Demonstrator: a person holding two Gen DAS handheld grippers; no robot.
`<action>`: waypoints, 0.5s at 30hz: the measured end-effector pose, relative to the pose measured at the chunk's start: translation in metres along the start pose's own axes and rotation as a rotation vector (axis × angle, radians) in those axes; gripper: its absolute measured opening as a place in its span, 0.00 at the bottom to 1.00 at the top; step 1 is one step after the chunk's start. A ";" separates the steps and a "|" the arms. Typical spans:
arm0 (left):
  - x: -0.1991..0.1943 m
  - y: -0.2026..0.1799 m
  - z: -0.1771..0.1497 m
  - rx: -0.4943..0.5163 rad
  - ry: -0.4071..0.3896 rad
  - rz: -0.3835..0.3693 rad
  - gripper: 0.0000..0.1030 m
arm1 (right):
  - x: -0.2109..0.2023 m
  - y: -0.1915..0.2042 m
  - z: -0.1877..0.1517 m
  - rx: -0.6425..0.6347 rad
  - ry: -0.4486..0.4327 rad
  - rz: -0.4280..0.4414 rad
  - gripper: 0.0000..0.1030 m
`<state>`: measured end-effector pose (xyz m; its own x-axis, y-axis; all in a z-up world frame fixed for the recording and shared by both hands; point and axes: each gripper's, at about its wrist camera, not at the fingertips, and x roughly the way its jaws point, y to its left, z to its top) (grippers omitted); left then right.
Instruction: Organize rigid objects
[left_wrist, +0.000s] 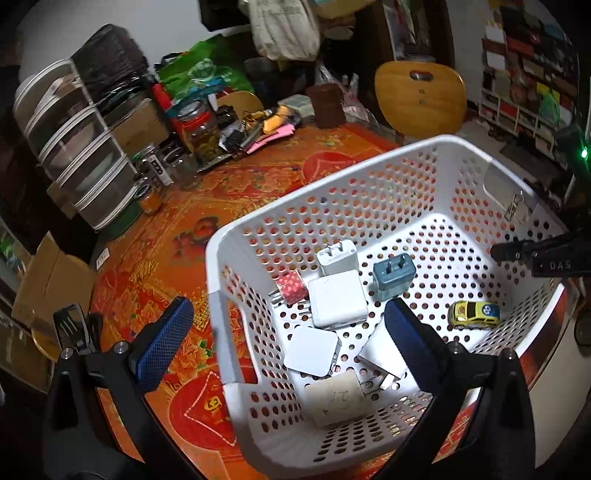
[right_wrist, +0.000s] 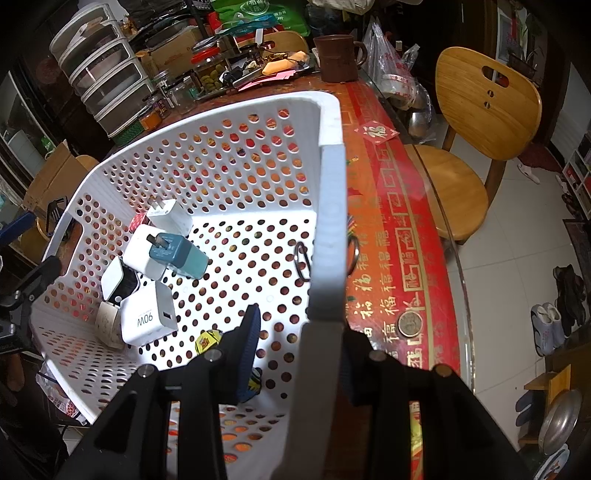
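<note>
A white perforated basket (left_wrist: 369, 162) stands on the red-orange table and holds several white chargers (left_wrist: 337, 297), a teal charger (left_wrist: 392, 275), a pink dotted charger (left_wrist: 291, 287) and a yellow toy car (left_wrist: 474, 314). My left gripper (left_wrist: 288, 328) is open, its fingers straddling the basket's near-left wall without touching it. My right gripper (right_wrist: 295, 354) is shut on the basket's right rim (right_wrist: 330, 236), one finger inside, one outside. The teal charger (right_wrist: 181, 254) and a 90W white charger (right_wrist: 147, 317) show in the right wrist view.
Jars, a brown mug (right_wrist: 338, 57), stacked drawers (right_wrist: 103, 70) and clutter crowd the table's far side. A wooden chair (right_wrist: 480, 110) stands beside the table. A coin (right_wrist: 410, 323) and a metal ring (right_wrist: 352, 254) lie on the cloth by the basket.
</note>
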<state>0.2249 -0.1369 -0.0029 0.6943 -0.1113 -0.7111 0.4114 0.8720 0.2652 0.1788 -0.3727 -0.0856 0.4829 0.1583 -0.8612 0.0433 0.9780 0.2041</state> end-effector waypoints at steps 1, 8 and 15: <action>-0.004 0.002 -0.002 -0.018 -0.012 -0.001 0.99 | 0.000 0.000 0.000 0.000 0.000 0.000 0.39; -0.031 0.014 -0.022 -0.105 -0.122 0.048 0.99 | -0.011 0.004 -0.008 0.008 -0.050 -0.030 0.77; -0.105 0.010 -0.061 -0.226 -0.295 0.124 0.99 | -0.088 0.029 -0.044 -0.001 -0.364 -0.104 1.00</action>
<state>0.1202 -0.0871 0.0352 0.8840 -0.1020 -0.4562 0.1961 0.9668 0.1636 0.0993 -0.3521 -0.0244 0.7555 -0.0004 -0.6552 0.1074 0.9865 0.1232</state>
